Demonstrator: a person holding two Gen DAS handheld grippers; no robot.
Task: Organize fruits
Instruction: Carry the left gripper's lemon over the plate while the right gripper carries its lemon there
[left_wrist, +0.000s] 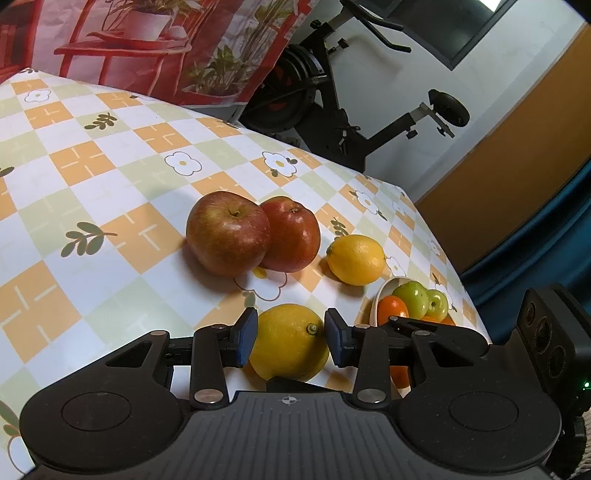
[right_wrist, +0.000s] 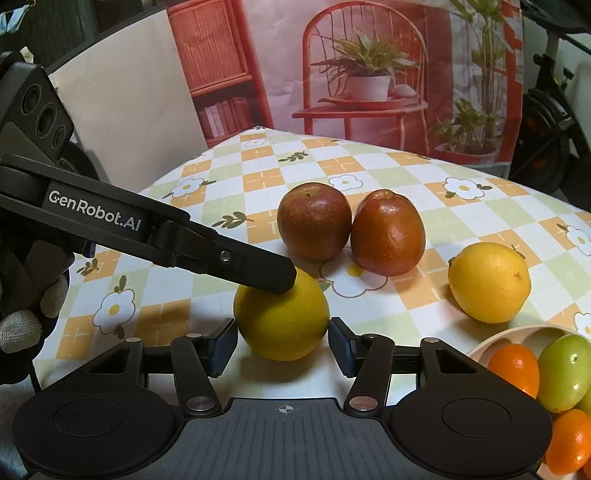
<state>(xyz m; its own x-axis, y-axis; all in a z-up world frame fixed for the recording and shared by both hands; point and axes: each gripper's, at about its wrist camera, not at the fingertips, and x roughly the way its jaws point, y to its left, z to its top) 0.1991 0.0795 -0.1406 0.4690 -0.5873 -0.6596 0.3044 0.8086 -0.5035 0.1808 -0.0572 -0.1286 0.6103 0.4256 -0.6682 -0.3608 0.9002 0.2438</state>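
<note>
Checked tablecloth (left_wrist: 110, 177) | left tongs (left_wrist: 290, 332) grip near lemon (left_wrist: 288, 347) | right tongs (right_wrist: 282, 339) flank it, grip unclear

Apples (left_wrist: 255, 232) glossy, smooth. Lemons (right_wrist: 282, 321) matt, dimpled peel. Tablecloth (left_wrist: 110, 177) smooth, slight sheen, looks vinyl. Gripper (left_wrist: 290, 334) matt black plastic, metal pins.

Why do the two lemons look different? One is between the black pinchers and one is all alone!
The near lemon sits between both grippers' fingers, the left gripper and the right gripper; the far lemon lies alone, nearer the bowl. The near lemon looks rounder and deeper yellow; the far lemon shows a pointed tip. Both are yellow and rest on the checked tablecloth.
</note>
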